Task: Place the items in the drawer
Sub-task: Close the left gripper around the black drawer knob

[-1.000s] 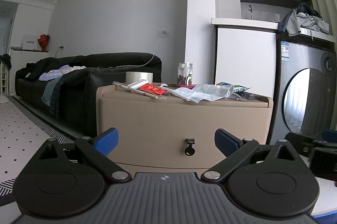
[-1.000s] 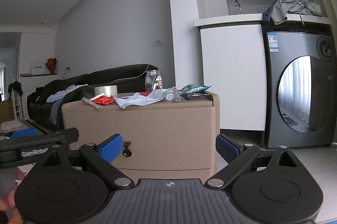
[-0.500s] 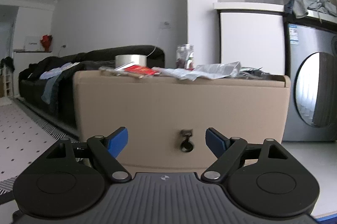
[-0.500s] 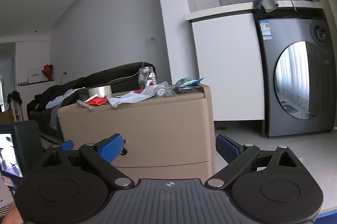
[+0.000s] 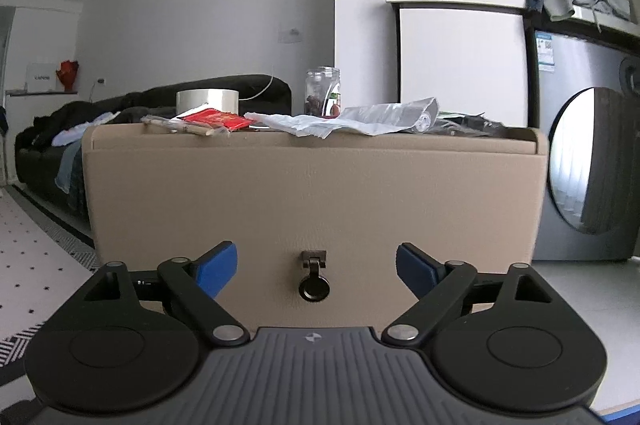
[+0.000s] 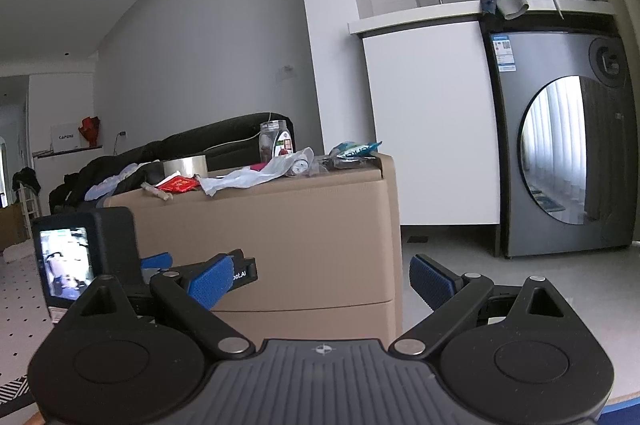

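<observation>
In the left wrist view, the left gripper (image 5: 316,263) is held low and square to the front of the tan drawer unit (image 5: 316,193), its jaws spread wide and empty. The ring pull (image 5: 314,288) is framed between the blue pads (image 5: 218,267), presumably so that it can be pinched and the drawer drawn out; the drawer is seen closed. The items to be stowed are spread along the top at twelve o'clock: a tape roll (image 5: 207,101), a red packet (image 5: 216,118), a glass jar (image 5: 322,91) and a crumpled plastic bag (image 5: 360,119).

In the right wrist view, the right gripper (image 6: 320,279) is held back at the unit's right corner, jaws open and empty, probably in wait. The left gripper's body and its small screen (image 6: 66,263) are seen at nine o'clock. A washing machine (image 6: 568,145) stands at three o'clock.
</observation>
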Motion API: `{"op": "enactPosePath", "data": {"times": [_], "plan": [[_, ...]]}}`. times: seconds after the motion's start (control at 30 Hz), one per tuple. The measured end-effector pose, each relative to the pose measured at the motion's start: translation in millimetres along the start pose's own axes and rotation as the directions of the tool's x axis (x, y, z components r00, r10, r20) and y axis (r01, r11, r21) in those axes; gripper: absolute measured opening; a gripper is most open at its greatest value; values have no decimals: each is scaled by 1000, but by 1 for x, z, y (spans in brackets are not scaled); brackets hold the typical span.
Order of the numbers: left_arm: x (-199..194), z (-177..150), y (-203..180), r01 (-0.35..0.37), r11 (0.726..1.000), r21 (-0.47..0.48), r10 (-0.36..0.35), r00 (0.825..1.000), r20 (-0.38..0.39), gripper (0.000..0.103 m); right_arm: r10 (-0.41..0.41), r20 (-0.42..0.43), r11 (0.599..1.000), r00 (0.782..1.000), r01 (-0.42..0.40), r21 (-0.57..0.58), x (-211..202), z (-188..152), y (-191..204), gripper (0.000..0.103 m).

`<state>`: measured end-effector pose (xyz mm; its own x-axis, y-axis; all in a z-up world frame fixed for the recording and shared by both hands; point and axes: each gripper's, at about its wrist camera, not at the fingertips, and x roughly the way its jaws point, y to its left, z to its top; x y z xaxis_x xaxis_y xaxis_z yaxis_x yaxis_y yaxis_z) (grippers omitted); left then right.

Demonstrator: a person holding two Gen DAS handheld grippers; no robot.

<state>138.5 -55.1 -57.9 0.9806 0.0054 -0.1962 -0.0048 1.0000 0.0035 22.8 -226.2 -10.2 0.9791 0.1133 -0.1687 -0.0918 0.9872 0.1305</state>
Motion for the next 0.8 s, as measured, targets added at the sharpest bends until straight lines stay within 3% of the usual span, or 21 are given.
{"op": "enactPosePath", "data": {"times": [0.17, 0.27, 0.37, 0.53, 0.67, 0.8], "plan": [[19, -4, -2, 22, 1000, -5, -22, 999, -29, 81, 0, -7, 1000, 1000, 0, 8, 3, -3, -5, 97], [26, -7, -2, 16, 1000, -24, -17, 999, -44, 73, -14, -16, 1000, 1000, 13, -11, 6, -5, -6, 97], [27, -10, -8, -4, 1000, 19, 4, 999, -42, 63, -19, -19, 1000, 1000, 18, -20, 7, -6, -7, 97], [29, -11, -11, -13, 1000, 28, 14, 999, -38, 58, -3, -15, 1000, 1000, 3, -17, 5, -5, -8, 97], [32, -10, -12, -19, 1000, 22, 20, 998, -55, 44, -15, -21, 999, 1000, 14, -42, 7, -7, -5, 97], [35, -12, -12, -20, 999, 36, 22, 998, -55, 40, -15, -14, 999, 1000, 14, -45, 6, -5, -5, 97]]}}
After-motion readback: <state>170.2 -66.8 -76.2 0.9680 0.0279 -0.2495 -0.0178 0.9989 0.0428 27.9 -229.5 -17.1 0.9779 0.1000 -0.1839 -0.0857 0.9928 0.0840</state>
